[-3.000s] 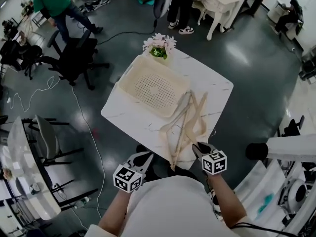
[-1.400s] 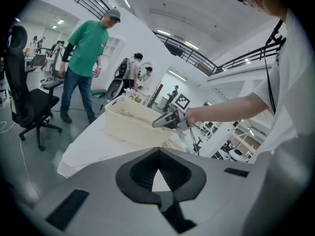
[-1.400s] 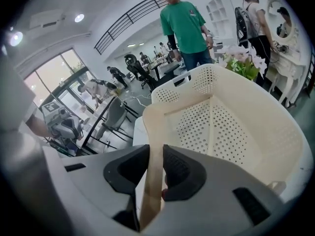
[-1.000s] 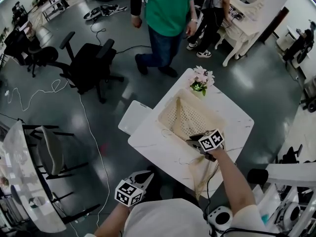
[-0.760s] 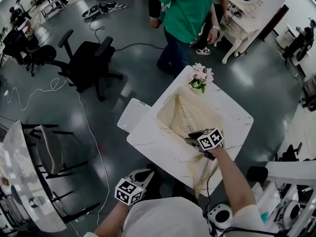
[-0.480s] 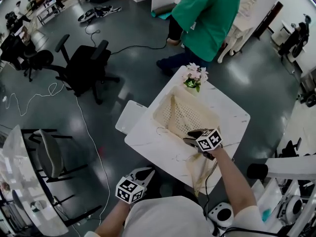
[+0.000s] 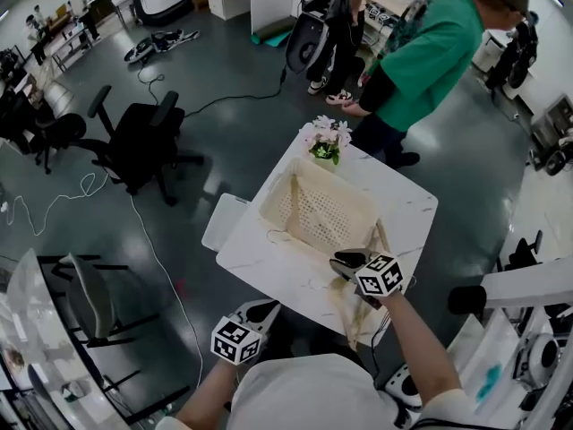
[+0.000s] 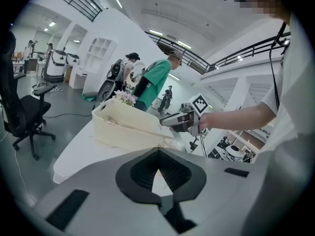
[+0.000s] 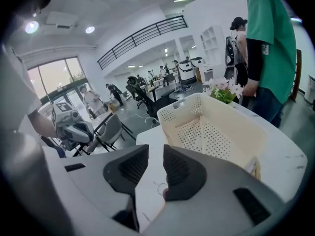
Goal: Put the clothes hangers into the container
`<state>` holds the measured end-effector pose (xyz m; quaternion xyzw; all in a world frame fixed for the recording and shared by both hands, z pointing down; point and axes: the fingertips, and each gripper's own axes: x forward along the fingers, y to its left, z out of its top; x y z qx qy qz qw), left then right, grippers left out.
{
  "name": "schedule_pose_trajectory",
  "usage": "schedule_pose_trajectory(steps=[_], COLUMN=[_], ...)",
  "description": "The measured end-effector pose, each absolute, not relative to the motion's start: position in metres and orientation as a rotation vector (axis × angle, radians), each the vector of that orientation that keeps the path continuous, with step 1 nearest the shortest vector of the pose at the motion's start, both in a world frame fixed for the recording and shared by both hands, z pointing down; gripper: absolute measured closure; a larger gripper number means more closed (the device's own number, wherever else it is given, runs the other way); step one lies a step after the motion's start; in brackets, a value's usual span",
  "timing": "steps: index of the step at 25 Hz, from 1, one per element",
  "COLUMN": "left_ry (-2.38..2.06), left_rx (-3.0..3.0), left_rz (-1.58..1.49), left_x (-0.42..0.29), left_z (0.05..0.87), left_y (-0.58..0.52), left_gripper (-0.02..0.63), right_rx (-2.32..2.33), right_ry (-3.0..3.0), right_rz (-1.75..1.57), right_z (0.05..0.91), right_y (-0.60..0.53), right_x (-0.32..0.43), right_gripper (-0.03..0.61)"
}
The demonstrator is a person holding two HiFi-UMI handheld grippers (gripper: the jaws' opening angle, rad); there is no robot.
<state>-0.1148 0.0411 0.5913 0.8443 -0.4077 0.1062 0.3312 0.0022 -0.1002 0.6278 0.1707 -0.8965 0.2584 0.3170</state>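
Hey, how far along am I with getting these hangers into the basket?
Barely started. One wooden hanger lies across the basket, one end over its near rim. Nothing is in hand: the right gripper's jaws have just been closing on nothing, and the left gripper is shut and empty. The other hangers lie piled at the table's near edge.

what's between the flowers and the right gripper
The cream basket lies there, per the head view. The jaws of the right gripper have just been closing, with nothing between them.
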Motion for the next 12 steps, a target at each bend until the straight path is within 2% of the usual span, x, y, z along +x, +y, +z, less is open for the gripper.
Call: schedule_pose_trajectory(steps=[6, 12], left_ry=[-1.037, -1.001], left_rx=[2.250, 2.288], left_rz=[0.283, 0.255], left_x=[-0.093, -0.070], left_z=[0.579, 0.565], left_y=[0.043, 0.044], left_gripper=[0.606, 0.606], right_rx=[0.540, 0.613], right_ry=[-2.472, -2.567], right_rz=[0.758, 0.815], right_z=[0.600, 0.571], right_y=[-0.060, -0.010], right_x=[0.027, 0.047], right_gripper=[0.532, 0.557])
